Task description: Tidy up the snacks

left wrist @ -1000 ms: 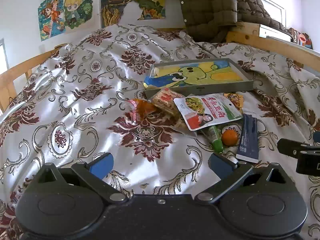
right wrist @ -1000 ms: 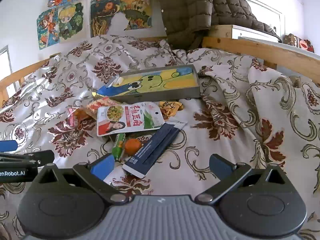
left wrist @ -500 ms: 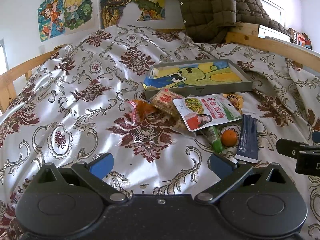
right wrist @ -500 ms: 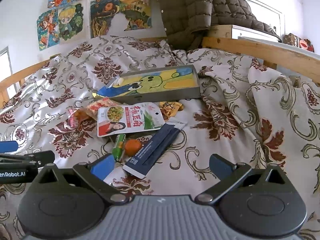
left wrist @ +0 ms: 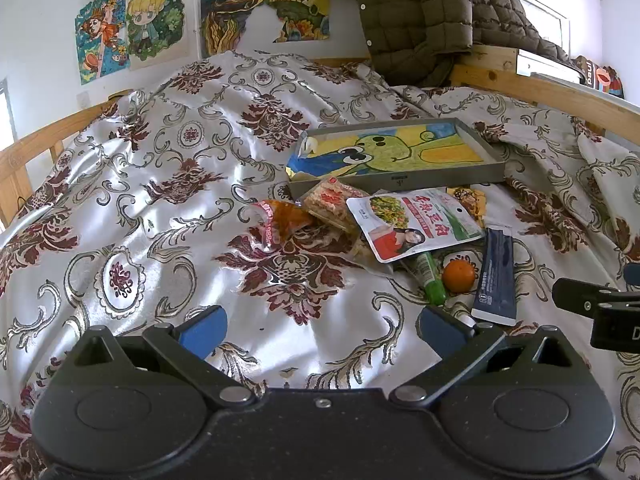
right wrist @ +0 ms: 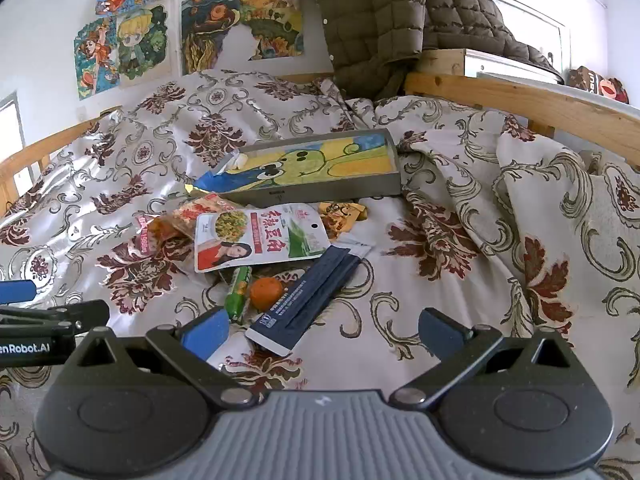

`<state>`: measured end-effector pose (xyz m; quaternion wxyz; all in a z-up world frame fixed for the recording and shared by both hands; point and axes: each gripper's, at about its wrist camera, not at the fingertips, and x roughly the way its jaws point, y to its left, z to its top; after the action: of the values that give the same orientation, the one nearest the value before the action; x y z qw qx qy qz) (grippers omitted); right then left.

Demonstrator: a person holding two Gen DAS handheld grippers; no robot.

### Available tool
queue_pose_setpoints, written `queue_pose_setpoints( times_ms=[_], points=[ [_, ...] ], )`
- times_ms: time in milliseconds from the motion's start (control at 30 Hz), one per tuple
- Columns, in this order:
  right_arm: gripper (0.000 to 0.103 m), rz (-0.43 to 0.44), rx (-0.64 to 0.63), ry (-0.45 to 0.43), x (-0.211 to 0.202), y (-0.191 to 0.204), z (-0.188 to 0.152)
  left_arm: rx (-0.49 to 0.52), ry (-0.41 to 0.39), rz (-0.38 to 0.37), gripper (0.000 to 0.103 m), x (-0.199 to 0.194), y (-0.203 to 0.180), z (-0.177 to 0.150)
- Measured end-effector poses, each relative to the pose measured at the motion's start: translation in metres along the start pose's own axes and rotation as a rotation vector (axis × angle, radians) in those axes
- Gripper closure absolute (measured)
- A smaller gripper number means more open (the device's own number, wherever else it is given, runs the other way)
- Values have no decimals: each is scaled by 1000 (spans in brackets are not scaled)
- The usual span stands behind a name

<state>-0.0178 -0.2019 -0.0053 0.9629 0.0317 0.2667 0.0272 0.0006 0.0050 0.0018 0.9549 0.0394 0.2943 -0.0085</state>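
Snacks lie in a heap on the patterned bedspread: a white pouch with a red corner point(left wrist: 412, 222) point(right wrist: 260, 238), a dark blue flat packet point(left wrist: 495, 276) point(right wrist: 316, 298), a small orange fruit point(left wrist: 459, 276) point(right wrist: 266, 293), a green tube point(left wrist: 430, 280) point(right wrist: 239, 292), and orange-red wrappers point(left wrist: 280, 220) point(right wrist: 160, 228). Behind them sits a grey tray point(left wrist: 396, 180) point(right wrist: 320, 194) with a cartoon picture inside. My left gripper point(left wrist: 320, 328) is open, short of the heap and to its left. My right gripper point(right wrist: 320, 330) is open, its left pad near the blue packet's end.
Wooden bed rails point(left wrist: 540, 92) point(right wrist: 520, 98) run along the right and far left. A brown padded jacket point(left wrist: 420, 16) hangs at the head of the bed under wall posters point(right wrist: 128, 48). Rumpled cover folds point(right wrist: 540, 184) rise on the right.
Both grippers have crept slightly forward toward the heap; the snacks and the tray have not moved.
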Motion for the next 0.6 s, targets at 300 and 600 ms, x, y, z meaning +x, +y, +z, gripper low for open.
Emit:
queue_pose_setpoints(
  times_ms=[300,600],
  points=[
    [0,-4,-22,-3,0,3,-1,-2,-3,0,1,-2,-1,1],
    [0,-3,-22,-2,0,3,-1,-4,-1,0,1,-2,-1,0]
  ],
)
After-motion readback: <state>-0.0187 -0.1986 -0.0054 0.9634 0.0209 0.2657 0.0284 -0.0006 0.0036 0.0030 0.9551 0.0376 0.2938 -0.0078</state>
